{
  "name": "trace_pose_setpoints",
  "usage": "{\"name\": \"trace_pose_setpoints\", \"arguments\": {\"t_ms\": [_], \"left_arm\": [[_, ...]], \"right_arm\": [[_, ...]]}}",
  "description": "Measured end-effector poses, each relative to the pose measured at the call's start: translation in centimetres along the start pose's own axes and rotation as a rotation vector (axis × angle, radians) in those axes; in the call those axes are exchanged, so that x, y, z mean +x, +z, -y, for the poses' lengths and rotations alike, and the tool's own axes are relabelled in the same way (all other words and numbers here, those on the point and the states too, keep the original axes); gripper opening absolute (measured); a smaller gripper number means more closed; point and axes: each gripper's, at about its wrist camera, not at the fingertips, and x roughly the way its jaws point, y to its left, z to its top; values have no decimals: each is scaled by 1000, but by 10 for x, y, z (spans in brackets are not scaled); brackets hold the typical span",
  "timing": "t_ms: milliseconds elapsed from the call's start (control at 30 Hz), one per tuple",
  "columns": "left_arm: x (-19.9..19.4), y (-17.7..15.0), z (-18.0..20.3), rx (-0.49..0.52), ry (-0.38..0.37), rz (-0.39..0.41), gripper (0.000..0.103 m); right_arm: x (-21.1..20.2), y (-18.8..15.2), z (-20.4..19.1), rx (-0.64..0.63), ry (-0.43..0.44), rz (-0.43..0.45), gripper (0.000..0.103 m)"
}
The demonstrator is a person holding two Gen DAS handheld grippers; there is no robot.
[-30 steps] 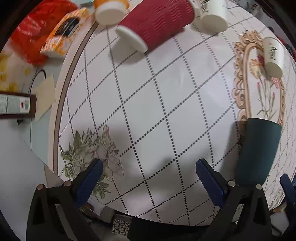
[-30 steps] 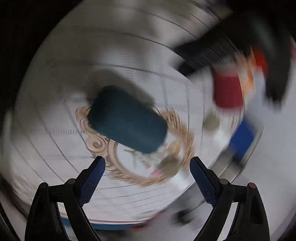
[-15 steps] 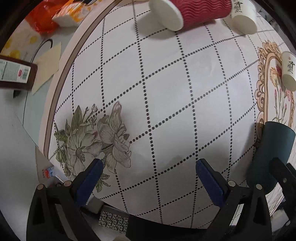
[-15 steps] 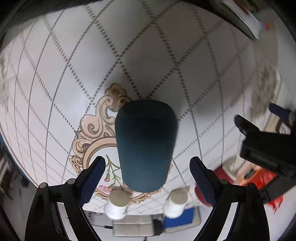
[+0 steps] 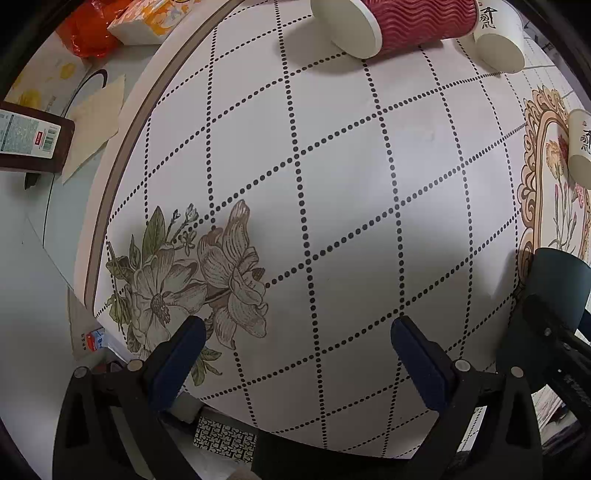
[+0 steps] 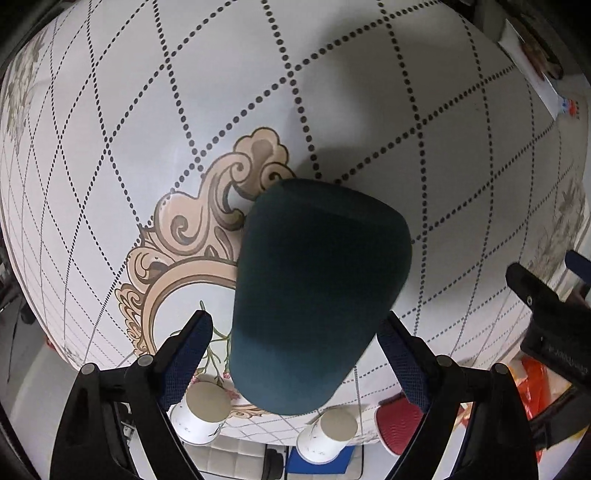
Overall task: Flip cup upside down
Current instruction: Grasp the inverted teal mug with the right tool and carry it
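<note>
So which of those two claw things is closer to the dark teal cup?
The right. The dark teal cup sits between the right gripper's open fingers. The left gripper hangs over bare tablecloth, with the cup off to its right side.

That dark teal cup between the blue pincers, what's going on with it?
A person holds a two-finger gripper in each hand. The right gripper is open, its fingers either side of the dark teal cup, which stands on the patterned tablecloth; whether the pads touch it is unclear. The left gripper is open over bare cloth, holding nothing. Nearby stand a red ribbed cup and two small white paper cups, apparently upside down.
</note>
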Motion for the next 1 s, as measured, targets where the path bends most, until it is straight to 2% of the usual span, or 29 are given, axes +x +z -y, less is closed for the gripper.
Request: {"name": "trace_pose_setpoints", "arguments": {"t_ms": [67, 200, 467, 733, 1000], "left_arm": [[-3, 0, 1, 2, 1, 2, 103], [-6, 4, 7, 12, 5, 2, 103], [-10, 6, 14, 24, 12, 6, 103], [-20, 14, 22, 44, 29, 22, 103], [-35, 20, 44, 77, 41, 46, 103]], "right_arm": [[8, -4, 1, -10, -3, -1, 84], [15, -8, 0, -1, -9, 2, 77], [22, -22, 1, 91, -8, 29, 75], [24, -34, 18, 279, 6, 30, 74], [15, -52, 47, 565, 88, 64, 73]]}}
